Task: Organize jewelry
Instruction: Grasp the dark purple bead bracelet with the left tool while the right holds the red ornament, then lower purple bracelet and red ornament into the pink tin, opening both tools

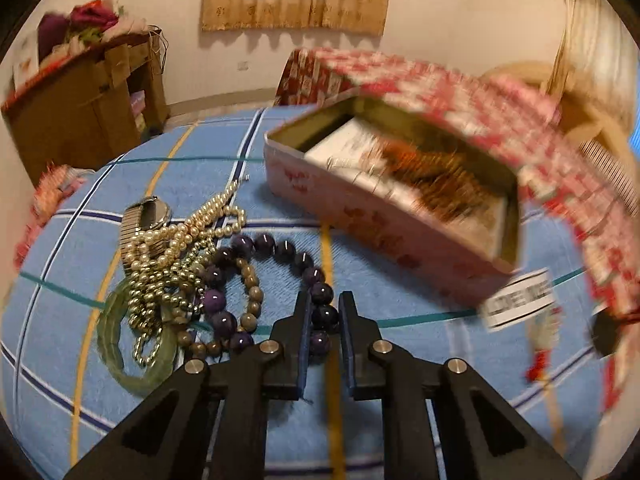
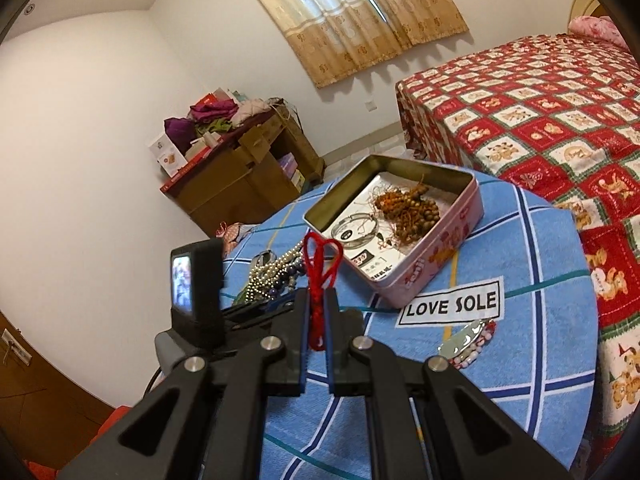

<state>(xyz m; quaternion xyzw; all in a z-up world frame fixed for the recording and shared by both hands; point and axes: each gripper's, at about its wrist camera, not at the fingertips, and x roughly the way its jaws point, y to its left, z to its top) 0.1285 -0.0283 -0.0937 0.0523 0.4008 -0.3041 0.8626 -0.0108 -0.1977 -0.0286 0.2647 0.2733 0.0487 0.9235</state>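
Observation:
A pink tin box [image 1: 360, 216] [image 2: 432, 256] stands open on the blue cloth, with brown beads [image 2: 412, 208] and a bangle inside. To its left lies a pile: pearl strands [image 1: 180, 252], a metal watch [image 1: 140, 220], a green bangle [image 1: 120, 344] and a purple bead bracelet [image 1: 276, 246]. My left gripper [image 1: 325, 312] has its fingers around part of the purple bracelet, with a narrow gap; I cannot tell if they grip it. My right gripper [image 2: 318, 300] is shut on a red cord [image 2: 320, 264] and holds it above the table, left of the box.
The round table [image 2: 540, 280] has a blue plaid cloth with a "LOVE SOLE" label [image 2: 452, 304]. A silvery beaded piece [image 2: 468, 340] lies near the label. A bed with a red quilt [image 2: 540, 120] is on the right, a cluttered brown cabinet [image 2: 240, 168] by the wall.

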